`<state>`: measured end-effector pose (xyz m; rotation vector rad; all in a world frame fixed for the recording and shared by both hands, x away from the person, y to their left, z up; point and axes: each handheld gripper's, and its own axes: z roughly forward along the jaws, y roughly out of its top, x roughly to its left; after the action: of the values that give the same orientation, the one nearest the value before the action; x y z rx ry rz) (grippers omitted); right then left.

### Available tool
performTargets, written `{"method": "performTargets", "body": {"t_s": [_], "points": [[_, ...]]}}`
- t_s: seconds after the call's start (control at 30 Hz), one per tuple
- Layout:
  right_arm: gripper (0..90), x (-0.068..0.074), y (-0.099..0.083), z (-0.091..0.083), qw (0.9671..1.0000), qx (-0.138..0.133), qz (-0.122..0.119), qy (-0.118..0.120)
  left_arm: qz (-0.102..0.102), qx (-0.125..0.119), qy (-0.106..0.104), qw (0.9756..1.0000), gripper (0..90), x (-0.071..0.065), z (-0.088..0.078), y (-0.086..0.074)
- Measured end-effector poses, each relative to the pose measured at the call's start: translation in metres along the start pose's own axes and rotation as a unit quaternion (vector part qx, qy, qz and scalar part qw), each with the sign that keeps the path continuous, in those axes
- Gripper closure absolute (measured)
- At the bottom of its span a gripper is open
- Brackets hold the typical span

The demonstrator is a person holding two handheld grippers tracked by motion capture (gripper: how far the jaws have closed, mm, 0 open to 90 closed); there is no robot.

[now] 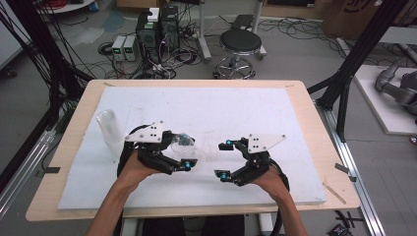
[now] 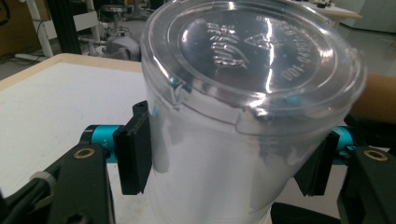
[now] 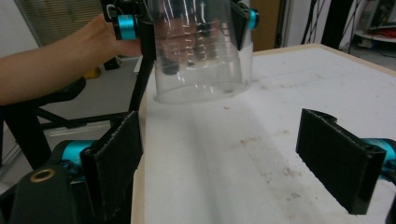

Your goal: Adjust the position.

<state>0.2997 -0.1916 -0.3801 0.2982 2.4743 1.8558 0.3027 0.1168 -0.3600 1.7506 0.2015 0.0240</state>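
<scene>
One clear plastic cup with a snap-on transparent lid (image 2: 252, 93) is the thing being worked on, and it's clamped sideways between the pads of the left gripper (image 1: 183, 152), lifted a bit off the white foam board (image 1: 221, 108) near the middle of the table. From the left gripper view you're looking right at the embossed lid, with both black pads (image 2: 133, 151) pressing the cup's wall on either side. The right gripper view catches the same cup from its open end, hanging just above the board with a hand behind it. The right gripper (image 1: 225, 160) sits just beside it to the right, jaws spread wide with nothing between them, pads (image 3: 343, 161) well apart over bare board. Farther left on the board stands a second clear plastic cup (image 1: 110, 130), upright, near the left hand (image 1: 133, 169). All of it rests on a light wooden table (image 1: 314, 128).
</scene>
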Motion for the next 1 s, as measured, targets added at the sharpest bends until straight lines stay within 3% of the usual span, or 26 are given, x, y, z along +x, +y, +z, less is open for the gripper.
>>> {"method": "performTargets", "body": {"t_s": [0.17, 0.37, 1.0], "points": [[14.3, 0.003, 0.005, 0.008, 0.9997, -0.007, -0.003, 0.023, -0.004, -0.013, -0.006, 0.9999, 33.3, -0.001, 0.007, 0.001], [14.3, 0.004, 0.010, 0.017, 0.9993, -0.010, -0.012, 0.033, -0.002, -0.015, -0.010, 0.9998, 33.3, -0.003, 0.010, 0.001], [14.3, 0.007, 0.012, 0.034, 0.9989, -0.015, -0.020, 0.040, -0.005, -0.021, -0.029, 0.9994, 33.4, -0.005, 0.024, 0.000]]}}
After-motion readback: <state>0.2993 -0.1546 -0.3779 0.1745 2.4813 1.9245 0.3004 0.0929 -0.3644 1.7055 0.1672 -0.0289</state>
